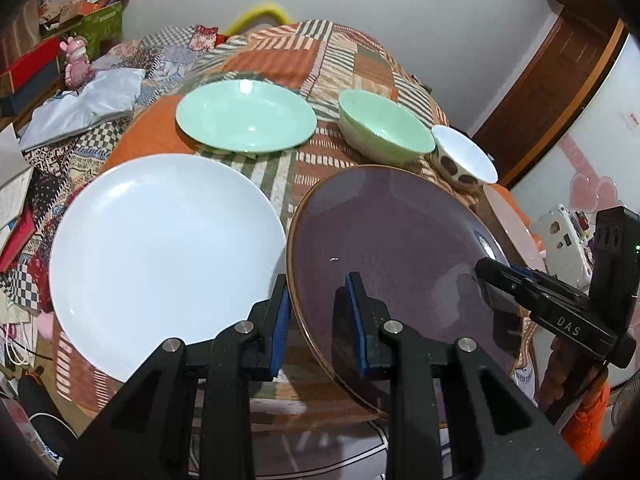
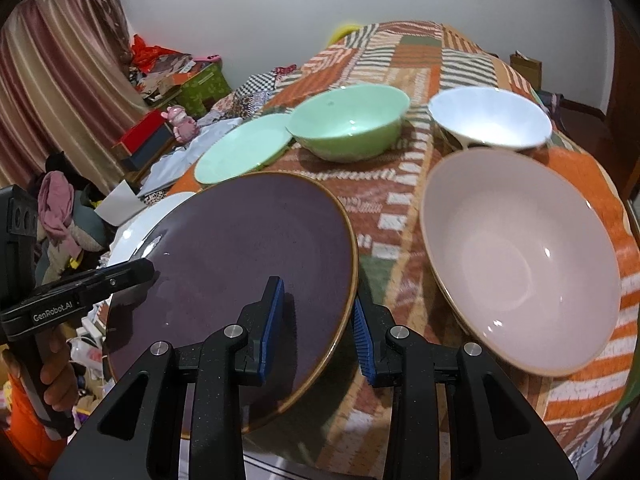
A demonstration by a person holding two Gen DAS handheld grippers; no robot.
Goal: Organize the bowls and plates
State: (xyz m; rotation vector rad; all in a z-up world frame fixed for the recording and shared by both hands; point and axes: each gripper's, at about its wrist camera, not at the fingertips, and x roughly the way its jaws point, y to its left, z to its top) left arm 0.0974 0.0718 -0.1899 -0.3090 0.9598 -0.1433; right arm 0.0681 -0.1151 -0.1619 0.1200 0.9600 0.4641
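A purple plate (image 1: 384, 248) with a brown rim is held tilted above the table by both grippers. My left gripper (image 1: 320, 320) straddles its left rim, one blue pad under and one on top. My right gripper (image 2: 318, 328) straddles its right rim (image 2: 240, 260) the same way. A white plate (image 1: 164, 256) lies to the left. A green plate (image 1: 246, 116), a green bowl (image 1: 386, 128) and a white spotted bowl (image 1: 464, 160) stand behind. A large pink bowl (image 2: 520, 256) sits to the right.
The table carries an orange patchwork cloth (image 1: 316, 60). Clutter, boxes and a pink figurine (image 1: 76, 62) lie at the left. The table's front edge (image 2: 320, 464) is close below the grippers. A wooden door (image 1: 560, 92) stands at the right.
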